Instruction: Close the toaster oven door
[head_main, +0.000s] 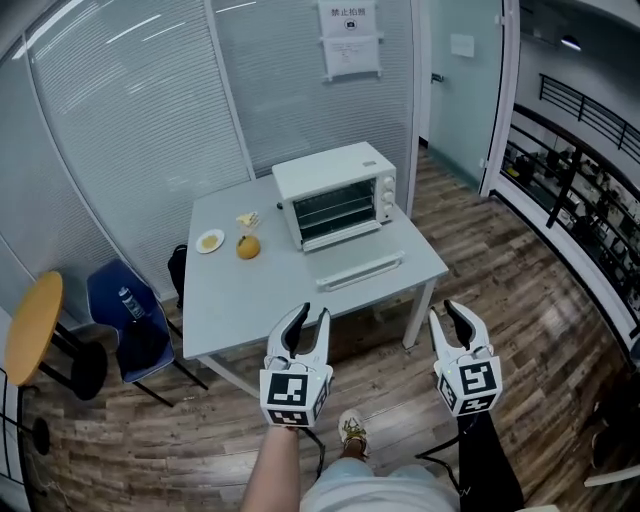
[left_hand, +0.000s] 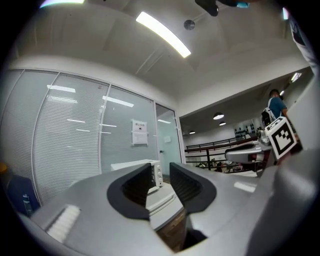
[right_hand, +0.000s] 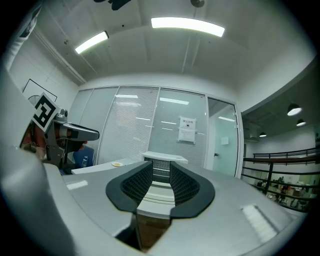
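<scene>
Tongs apart, gripping nothing: left tongs (head_main: 311, 314), right tongs (head_main: 443, 311); toaster oven door (head_main: 358, 270) open.

— Where does the head view sit?
— High, well back from the pale grey rectangular table (head_main: 230, 300), facing steeply down.
— And the gripper views?
— Low and level, looking along their jaws toward the boxy white metal toaster oven (head_main: 335, 195), not close. All three share it and the white paper wall notice (head_main: 350, 42); the left view's oven seems partly hidden.
</scene>
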